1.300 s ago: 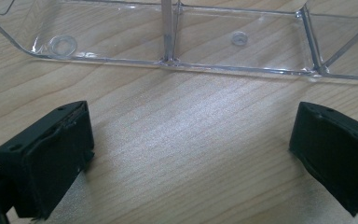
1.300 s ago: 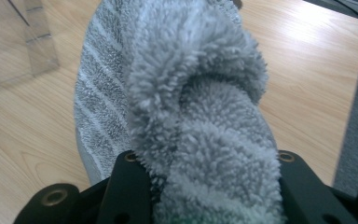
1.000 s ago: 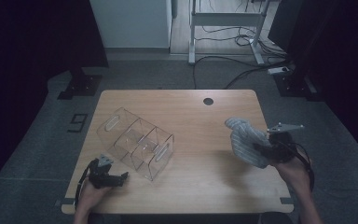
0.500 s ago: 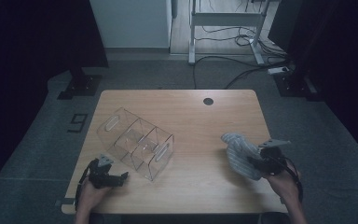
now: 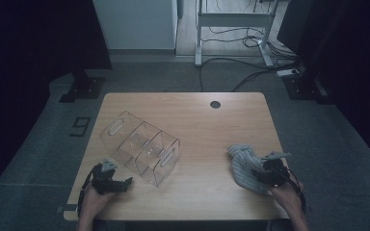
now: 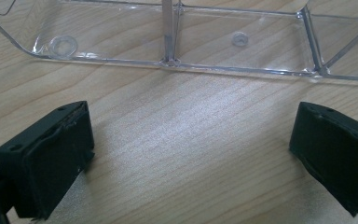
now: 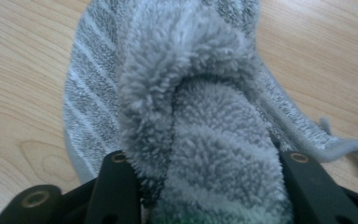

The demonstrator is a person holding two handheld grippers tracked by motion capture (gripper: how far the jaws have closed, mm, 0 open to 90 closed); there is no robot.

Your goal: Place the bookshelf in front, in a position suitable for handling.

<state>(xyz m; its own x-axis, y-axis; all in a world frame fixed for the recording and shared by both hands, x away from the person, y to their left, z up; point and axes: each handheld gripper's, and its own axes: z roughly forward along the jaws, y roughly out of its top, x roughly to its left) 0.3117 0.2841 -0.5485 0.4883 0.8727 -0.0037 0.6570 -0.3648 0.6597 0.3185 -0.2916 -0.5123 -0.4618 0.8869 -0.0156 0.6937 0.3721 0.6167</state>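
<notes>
Right gripper (image 5: 264,174) lies on the table (image 5: 192,113), its jaws, just eased wider, around a bunched grey sock (image 5: 243,166) well to the right of the clear organizer (image 5: 139,147), whose compartments look empty; the left gripper (image 5: 125,183) rests beside the organizer's near corner. Left gripper view: jaws spread wide on nothing, the organizer (image 6: 177,42) just ahead. Right gripper view: the sock (image 7: 200,102) runs straight out between the jaws.

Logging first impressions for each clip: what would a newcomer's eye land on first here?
Probably the grey striped fluffy cloth bunched near the table's right front edge, with the right claw around its thick fold; its jaws have just been opening. Next, the clear plastic divided organizer standing at an angle on the left half, with the left claw wide open on bare wood before it.
</notes>
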